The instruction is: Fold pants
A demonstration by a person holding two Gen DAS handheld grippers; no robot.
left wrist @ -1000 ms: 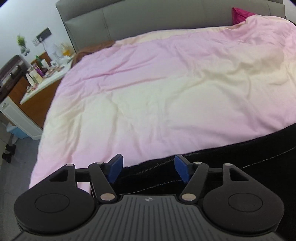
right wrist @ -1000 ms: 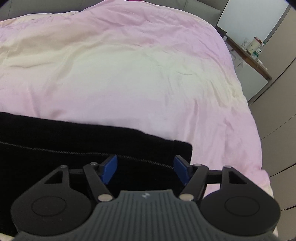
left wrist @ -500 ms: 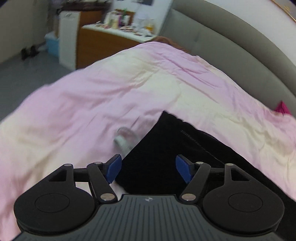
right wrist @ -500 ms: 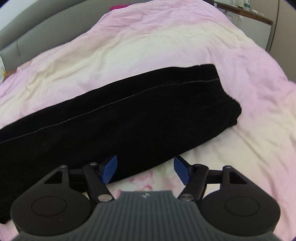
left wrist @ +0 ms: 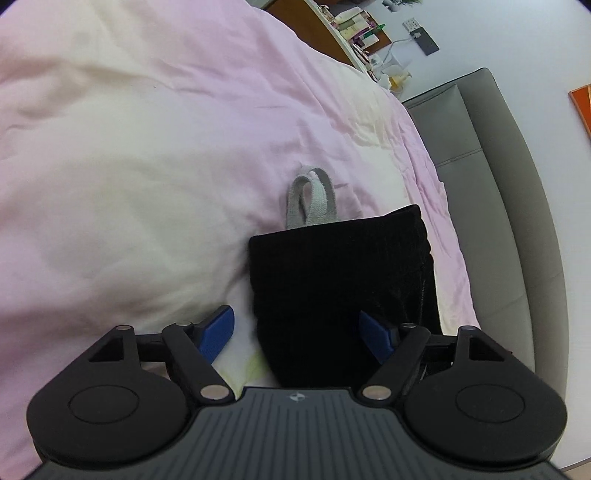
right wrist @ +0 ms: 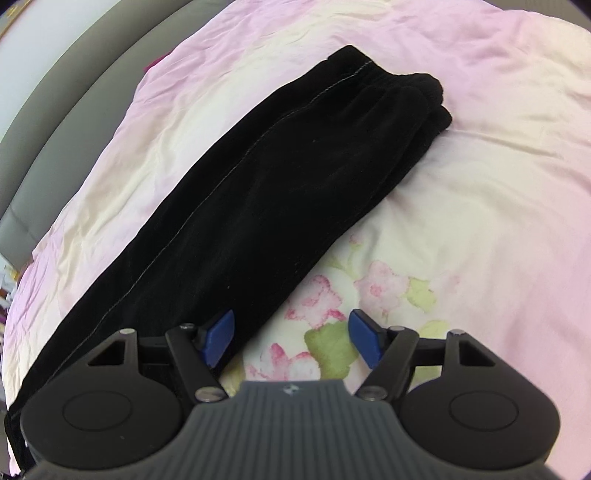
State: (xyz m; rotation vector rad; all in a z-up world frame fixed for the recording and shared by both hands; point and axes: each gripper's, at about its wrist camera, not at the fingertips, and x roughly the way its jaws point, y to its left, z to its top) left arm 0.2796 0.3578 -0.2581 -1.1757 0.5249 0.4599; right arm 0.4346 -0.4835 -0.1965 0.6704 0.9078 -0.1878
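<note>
Black pants [right wrist: 258, 192], folded lengthwise into a long strip, lie diagonally on the pink and cream duvet [right wrist: 480, 221]. In the left wrist view one end of the pants [left wrist: 340, 280] points away from me, with a grey drawstring loop [left wrist: 312, 199] sticking out beyond it. My left gripper [left wrist: 297, 334] hovers over this end. Its jaws are opening; one pad is over the duvet, the other over the black cloth, and neither presses. My right gripper [right wrist: 291, 341] stands open at the strip's near edge, its left pad over the cloth, its right over a floral print.
A grey padded headboard [left wrist: 498, 184] runs along the bed's far side. A wooden desk with bottles and clutter [left wrist: 354, 29] stands past the bed's corner, next to a wall socket [left wrist: 424, 37]. The duvet spreads wide around the pants.
Both views have rolled. The left gripper swung from the pants' long edge to the drawstring end, its jaws wider. The right gripper drew back off the pants to their near edge.
</note>
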